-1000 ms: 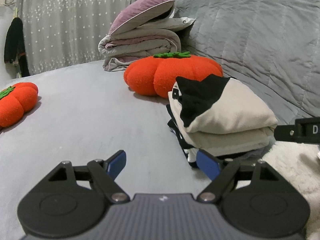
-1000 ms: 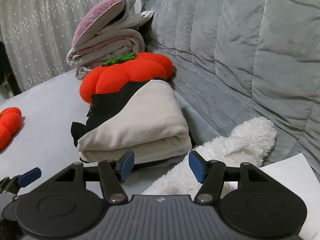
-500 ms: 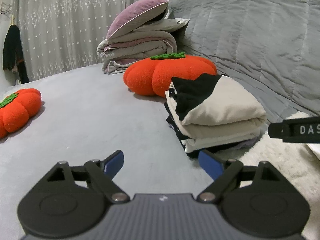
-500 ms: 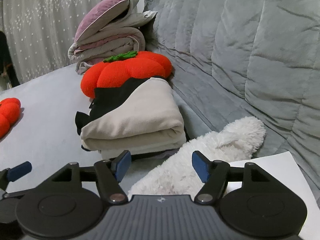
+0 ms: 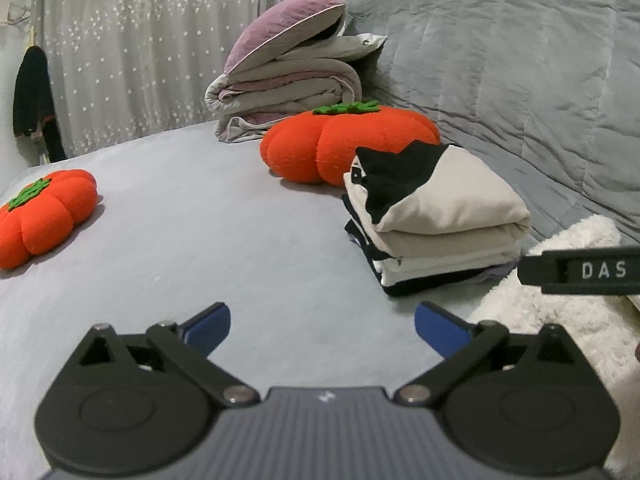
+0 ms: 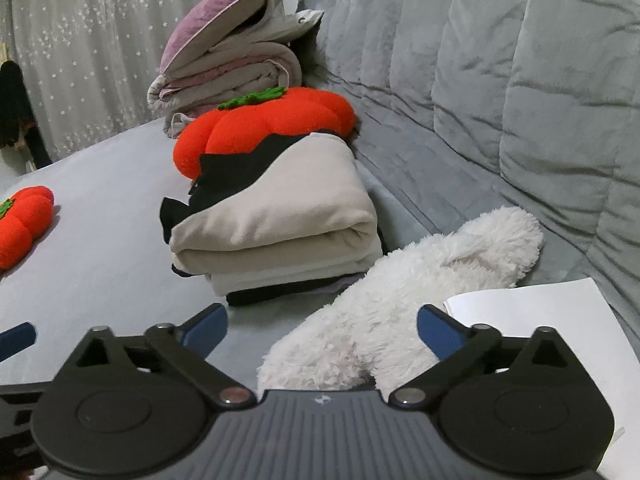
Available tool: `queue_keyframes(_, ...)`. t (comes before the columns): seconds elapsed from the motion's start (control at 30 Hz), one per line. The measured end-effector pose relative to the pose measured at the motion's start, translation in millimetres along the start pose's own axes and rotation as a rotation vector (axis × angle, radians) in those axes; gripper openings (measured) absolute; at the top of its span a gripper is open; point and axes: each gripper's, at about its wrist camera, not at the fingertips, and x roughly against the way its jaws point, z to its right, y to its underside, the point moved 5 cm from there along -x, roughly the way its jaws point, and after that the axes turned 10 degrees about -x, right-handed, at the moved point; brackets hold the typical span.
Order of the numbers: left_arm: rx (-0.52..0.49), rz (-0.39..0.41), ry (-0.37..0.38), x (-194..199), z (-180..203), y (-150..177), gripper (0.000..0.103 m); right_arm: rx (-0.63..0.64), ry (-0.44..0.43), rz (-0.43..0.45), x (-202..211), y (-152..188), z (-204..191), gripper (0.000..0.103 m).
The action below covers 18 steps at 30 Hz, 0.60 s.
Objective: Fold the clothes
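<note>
Clothes (image 6: 276, 232) sit folded in a soft, light stack on the bed (image 5: 200, 220) beside a fleecy white garment (image 6: 400, 300), best pinched at a hem, while both the left gripper (image 5: 322, 326) and the right gripper (image 6: 322, 326) have just been opening and hold nothing.

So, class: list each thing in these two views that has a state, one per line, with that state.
Left claw: open, nothing between its fingers, just been opening.
Right claw: open, fluffy white garment lying unfolded below it, just been opening.
Stack of clothes: folded, cream-and-black piece on top.
Bedding pile: folded, purple pillow leaning on top.
Sheet of paper: lying flat.
</note>
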Motion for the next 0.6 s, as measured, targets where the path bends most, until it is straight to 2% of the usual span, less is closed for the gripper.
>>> queue_keyframes(0.37, -0.029, 0.009, -0.002, -13.1, 6.3, -2.6, 0.103, -0.003, 0.007, -0.002, -9.7, -1.3, 0.0, 0.103)
queue_keyframes(0.6, -0.011, 0.009, -0.007, -19.9, 5.4, -3.1, 0.103, -0.009, 0.077, -0.013, -15.1, -1.7, 4.1, 0.103)
